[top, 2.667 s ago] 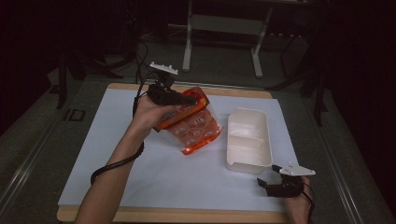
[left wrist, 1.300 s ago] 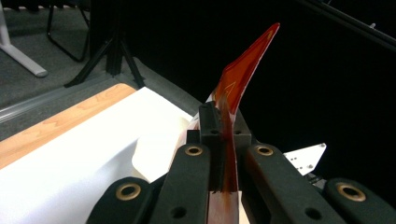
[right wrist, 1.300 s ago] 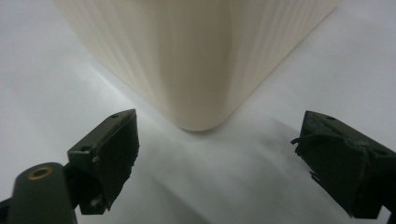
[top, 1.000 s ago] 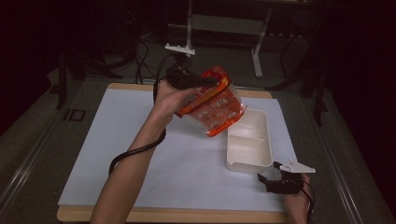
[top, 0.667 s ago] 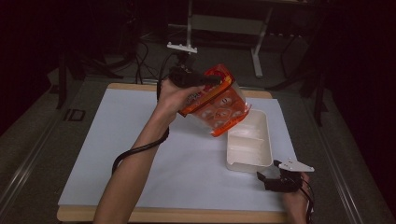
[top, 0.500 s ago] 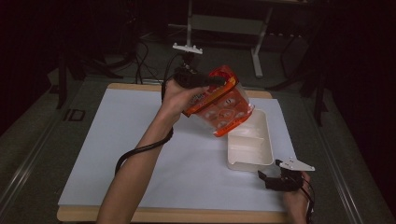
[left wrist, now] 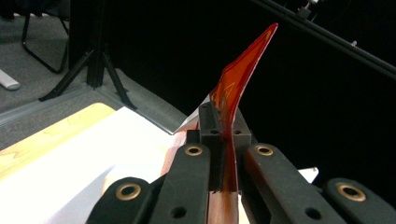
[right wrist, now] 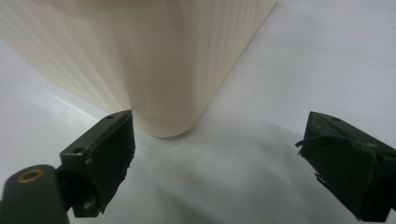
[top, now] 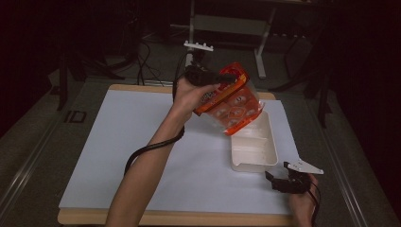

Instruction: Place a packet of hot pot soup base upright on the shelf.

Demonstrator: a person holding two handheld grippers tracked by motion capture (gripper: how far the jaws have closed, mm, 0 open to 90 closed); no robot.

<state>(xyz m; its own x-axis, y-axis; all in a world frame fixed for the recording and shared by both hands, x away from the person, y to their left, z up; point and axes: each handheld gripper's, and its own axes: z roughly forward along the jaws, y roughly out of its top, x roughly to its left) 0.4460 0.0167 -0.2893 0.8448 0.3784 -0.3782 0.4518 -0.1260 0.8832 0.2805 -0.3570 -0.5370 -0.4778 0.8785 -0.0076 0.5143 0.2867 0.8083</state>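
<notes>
the left gripper (top: 222, 78) is pinching the edge of an orange pack (top: 230, 105), jaws clamped tight on it, w/ the pack tilting in the air above the far end of the cream tray (top: 254, 162). in the left gripper view the pack's thin orange edge (left wrist: 240, 74) is sticking up between the 2 jaws. the right gripper (top: 279, 181) is sitting just beside the tray's near right corner (right wrist: 163, 116), jaws spread wide & holding nothing. the tray is resting on the white mat (top: 123, 142).

the left forearm reaches forward and up, its hand (top: 189, 94) raising the left tool (top: 226, 78) with jaws clamped together. the right hand (top: 302, 201) lies low, well behind it, its right tool (top: 275, 182) with jaws spread wide.
</notes>
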